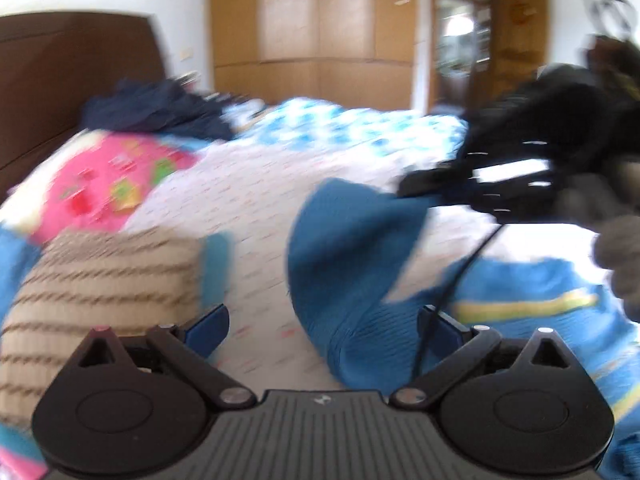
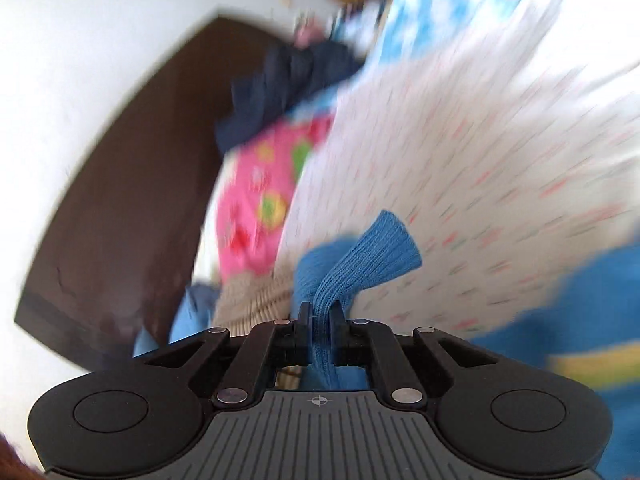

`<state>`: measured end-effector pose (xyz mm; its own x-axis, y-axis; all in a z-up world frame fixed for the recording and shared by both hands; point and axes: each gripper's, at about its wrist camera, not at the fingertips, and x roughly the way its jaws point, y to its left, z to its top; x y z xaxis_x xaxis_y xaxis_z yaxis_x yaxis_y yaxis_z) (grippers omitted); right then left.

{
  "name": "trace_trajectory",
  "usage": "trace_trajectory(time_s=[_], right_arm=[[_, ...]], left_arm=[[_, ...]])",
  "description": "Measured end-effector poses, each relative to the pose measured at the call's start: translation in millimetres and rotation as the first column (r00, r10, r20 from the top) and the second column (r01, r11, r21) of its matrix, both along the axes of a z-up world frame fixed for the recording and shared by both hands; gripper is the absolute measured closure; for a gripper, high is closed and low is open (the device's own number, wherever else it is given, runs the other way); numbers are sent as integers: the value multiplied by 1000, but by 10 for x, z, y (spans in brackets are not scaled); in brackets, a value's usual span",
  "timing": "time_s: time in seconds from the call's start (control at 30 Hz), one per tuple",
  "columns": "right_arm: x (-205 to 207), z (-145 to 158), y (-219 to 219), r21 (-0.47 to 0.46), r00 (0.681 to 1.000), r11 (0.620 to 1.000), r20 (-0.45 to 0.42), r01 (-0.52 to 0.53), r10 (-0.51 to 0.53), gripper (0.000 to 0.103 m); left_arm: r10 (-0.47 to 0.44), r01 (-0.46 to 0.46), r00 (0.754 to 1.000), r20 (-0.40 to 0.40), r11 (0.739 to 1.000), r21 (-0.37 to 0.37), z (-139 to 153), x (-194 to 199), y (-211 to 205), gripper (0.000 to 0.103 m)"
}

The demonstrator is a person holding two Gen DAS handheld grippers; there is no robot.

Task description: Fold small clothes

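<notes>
Your right gripper [image 2: 320, 314] is clamped on the soft, limp blue knit [image 2: 360, 252]; your left gripper [image 1: 322, 320] fingers stand apart, so take the opposite edge.

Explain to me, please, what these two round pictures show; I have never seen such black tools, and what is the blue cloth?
No robot here: a person holds a handheld two-finger gripper in each hand, each with a camera looking along its fingers. In the left view, the left gripper is open above a bed; a folded striped garment lies there. The right gripper is shut on a blue knit garment, lifting it. The left view also shows this gripper from outside.
</notes>
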<state>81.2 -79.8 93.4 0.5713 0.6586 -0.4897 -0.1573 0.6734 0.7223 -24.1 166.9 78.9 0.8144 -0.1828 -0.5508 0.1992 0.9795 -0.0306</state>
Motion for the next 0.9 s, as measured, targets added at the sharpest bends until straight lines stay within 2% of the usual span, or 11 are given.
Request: trace_trajectory(time_s=[0.07, 0.13, 0.2, 0.3, 0.37, 0.43, 0.57, 0.7, 0.8, 0.87, 0.9], right_arm=[[-407, 164, -380, -85, 992, 989, 40, 121, -118, 95], [-795, 204, -644, -182, 972, 954, 57, 236, -229, 94], [-1080, 61, -837, -239, 945, 916, 41, 323, -323, 90], [-1256, -303, -1047, -360, 905, 843, 11, 400, -425, 90], [-1304, -506, -1166, -346, 898, 845, -13, 408, -439, 90], [-1367, -611, -1309, -339, 891, 843, -27, 418, -452, 90], [-1365, -757, -1507, -295, 884, 854, -56, 429, -464, 90], [-1235, -855, -1629, -248, 875, 856, -63, 453, -481, 90], [-1146, -950, -1684, -249, 870, 858, -100, 449, -484, 90], [-1169, -978, -1723, -226, 869, 866, -121, 446, -479, 90], [-1194, -972, -1738, -220, 869, 867, -123, 446, -479, 90]], left_arm=[[-117, 119, 992, 38, 992, -33, 64, -12, -175, 0], [-222, 224, 973, 63, 974, -25, 89, -28, -392, 0], [-307, 308, 950, 52, 952, -5, 42, -37, -626, 0], [-384, 384, 923, -11, 923, 14, -98, -59, -882, 0], [-403, 404, 914, -45, 915, 5, -163, -103, -958, 0], [-396, 397, 916, -71, 918, -2, -196, -151, -998, 0], [-399, 394, 910, -111, 917, -66, -153, -146, -1032, 0], [-486, 478, 865, -126, 874, -92, -51, -234, -1138, 0], [-564, 557, 819, -106, 826, -88, 64, -309, -1219, 0], [-573, 568, 817, -70, 820, -77, 155, -343, -1258, 0], [-561, 557, 826, -55, 827, -71, 186, -331, -1273, 0]])
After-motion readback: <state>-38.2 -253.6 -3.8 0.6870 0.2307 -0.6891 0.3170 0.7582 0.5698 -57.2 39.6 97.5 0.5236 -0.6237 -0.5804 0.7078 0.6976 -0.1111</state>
